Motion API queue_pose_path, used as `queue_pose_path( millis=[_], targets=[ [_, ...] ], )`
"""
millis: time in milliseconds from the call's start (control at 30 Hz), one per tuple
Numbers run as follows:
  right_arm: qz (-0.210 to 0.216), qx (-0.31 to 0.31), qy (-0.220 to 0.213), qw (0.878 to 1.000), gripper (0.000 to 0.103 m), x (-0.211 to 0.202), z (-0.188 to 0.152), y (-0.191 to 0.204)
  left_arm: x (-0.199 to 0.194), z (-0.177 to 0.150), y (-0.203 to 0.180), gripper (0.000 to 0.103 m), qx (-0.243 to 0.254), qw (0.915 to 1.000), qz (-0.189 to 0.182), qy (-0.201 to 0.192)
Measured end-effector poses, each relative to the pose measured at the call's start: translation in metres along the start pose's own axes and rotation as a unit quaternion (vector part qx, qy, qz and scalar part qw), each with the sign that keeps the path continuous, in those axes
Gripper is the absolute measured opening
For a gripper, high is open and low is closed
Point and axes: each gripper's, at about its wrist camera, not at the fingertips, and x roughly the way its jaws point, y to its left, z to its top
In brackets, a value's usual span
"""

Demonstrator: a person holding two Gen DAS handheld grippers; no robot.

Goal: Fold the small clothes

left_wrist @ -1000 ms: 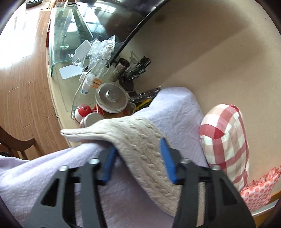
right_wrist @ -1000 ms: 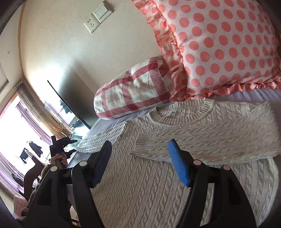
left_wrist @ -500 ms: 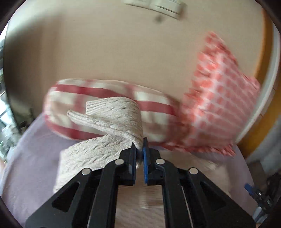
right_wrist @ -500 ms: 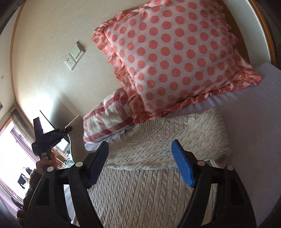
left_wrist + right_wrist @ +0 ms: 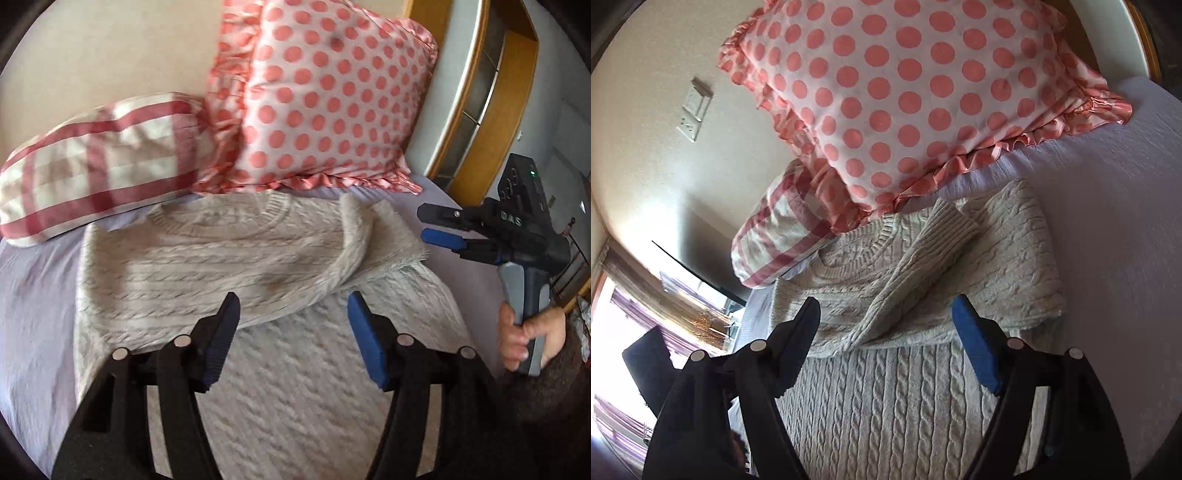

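Observation:
A cream cable-knit sweater (image 5: 229, 266) lies flat on the lavender bed sheet (image 5: 33, 295), collar toward the pillows. Both sleeves are folded across its chest, the left one lying on top diagonally (image 5: 343, 258). My left gripper (image 5: 291, 321) is open and empty, just above the sweater's middle. My right gripper (image 5: 886, 325) is open and empty over the sweater's (image 5: 894, 398) lower body; it also shows in the left wrist view (image 5: 428, 225) at the sweater's right edge, held in a hand.
A pink polka-dot pillow (image 5: 325, 96) and a red checked pillow (image 5: 96, 162) lean on the wall behind the collar. A wooden-framed cabinet (image 5: 480, 110) stands at the right. A window and dark furniture (image 5: 646, 354) lie to the left.
My left gripper carried the left sleeve across the chest, let go of it and opened. The sleeve now lies diagonally over the folded right sleeve. My right gripper stayed open.

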Motion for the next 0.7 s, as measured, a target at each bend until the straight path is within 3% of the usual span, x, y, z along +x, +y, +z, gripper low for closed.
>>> queue_pose_path(
  millis=[133,233,267,333,367,533,567,633,700],
  targets=[
    [-0.026,0.050,0.034,0.998,0.073,0.044,0.020,-0.011,-0.034,-0.025,0.043,0.071,-0.030,0.9980,0.055,-0.008],
    [-0.035,0.099,0.044,0.993,0.067,0.072,0.026,-0.026,-0.047,-0.039,0.068,0.072,-0.061,0.9959,0.067,-0.004],
    [-0.050,0.110,0.043,0.992,0.063,0.080,0.028,-0.030,-0.048,-0.043,0.074,0.072,-0.070,0.9953,0.067,-0.002],
    [-0.065,0.127,0.034,0.989,0.035,0.089,0.030,-0.038,-0.049,-0.048,0.084,0.072,-0.083,0.9941,0.070,-0.001],
    [-0.071,0.118,0.025,0.990,0.016,0.090,0.032,-0.038,-0.048,-0.049,0.087,0.072,-0.087,0.9936,0.072,-0.001],
    [-0.084,0.069,-0.053,0.993,0.012,0.041,0.018,-0.025,-0.055,-0.058,0.101,0.074,-0.098,0.9921,0.078,-0.008],
    [-0.108,0.059,-0.055,0.991,0.013,0.032,0.012,-0.026,-0.056,-0.061,0.103,0.074,-0.100,0.9919,0.078,-0.007],
    [-0.128,0.055,-0.044,0.989,0.025,0.014,0.002,-0.033,-0.060,-0.069,0.108,0.074,-0.108,0.9914,0.074,-0.002],
    [-0.122,0.061,-0.046,0.990,0.080,-0.014,-0.014,-0.040,-0.065,-0.079,0.112,0.075,-0.115,0.9911,0.067,0.005]
  ],
)
